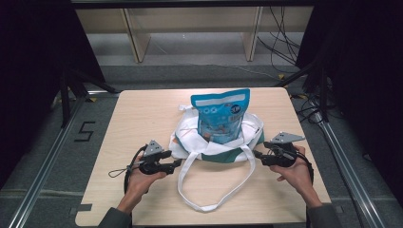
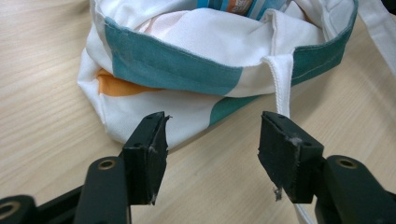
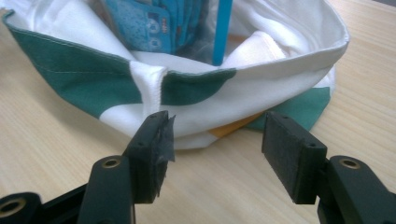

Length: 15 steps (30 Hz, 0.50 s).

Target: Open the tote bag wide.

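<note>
A white tote bag [image 1: 190, 142] with green and orange patches lies slumped in the middle of the table. A blue snack pouch [image 1: 220, 114] stands upright inside it. The bag's long white strap [image 1: 216, 202] loops toward the front edge. My left gripper [image 1: 179, 163] stands open just left of the bag's near corner, nothing between its jaws. My right gripper [image 1: 255, 153] stands open at the bag's right side. In the left gripper view the bag [image 2: 187, 60] lies just ahead of my gripper [image 2: 212, 140]. In the right gripper view the bag's green rim [image 3: 74, 70] and the pouch [image 3: 154, 23] face my gripper [image 3: 217, 140].
The wooden table [image 1: 142, 109] has bare surface left of the bag and behind it. Metal rails [image 1: 43, 175] run along both sides of the table. Wooden shelf legs [image 1: 135, 38] and loose cables [image 1: 280, 42] lie on the floor beyond the far edge.
</note>
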Motion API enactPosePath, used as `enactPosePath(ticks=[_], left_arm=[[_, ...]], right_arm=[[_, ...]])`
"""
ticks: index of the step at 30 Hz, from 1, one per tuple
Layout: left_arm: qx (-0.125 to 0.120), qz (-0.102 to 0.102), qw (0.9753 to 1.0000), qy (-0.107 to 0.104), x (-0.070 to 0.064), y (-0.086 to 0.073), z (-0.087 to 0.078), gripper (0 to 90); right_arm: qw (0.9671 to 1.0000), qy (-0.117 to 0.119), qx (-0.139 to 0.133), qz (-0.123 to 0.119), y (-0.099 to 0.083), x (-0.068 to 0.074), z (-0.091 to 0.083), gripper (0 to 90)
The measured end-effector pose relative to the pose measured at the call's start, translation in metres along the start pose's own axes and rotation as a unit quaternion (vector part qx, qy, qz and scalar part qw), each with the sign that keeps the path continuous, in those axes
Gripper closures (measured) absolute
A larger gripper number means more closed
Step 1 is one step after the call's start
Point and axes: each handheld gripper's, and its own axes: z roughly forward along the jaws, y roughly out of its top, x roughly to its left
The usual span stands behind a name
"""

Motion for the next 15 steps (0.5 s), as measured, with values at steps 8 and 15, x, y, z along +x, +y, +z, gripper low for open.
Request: enactPosePath(ticks=[8,15], left_arm=[[0.002,-0.007,1.0000,0.003,-0.001,-0.009,-0.011,39.1],[0.003,-0.007,1.0000,0.003,-0.003,-0.015,-0.015,35.5]], right_arm=[[1.0000,-0.001,0.001,-0.005,-0.001,0.003,-0.003,41.9],[0.9996,0.003,0.001,-0.027,-0.004,0.001,-0.005,39.7]])
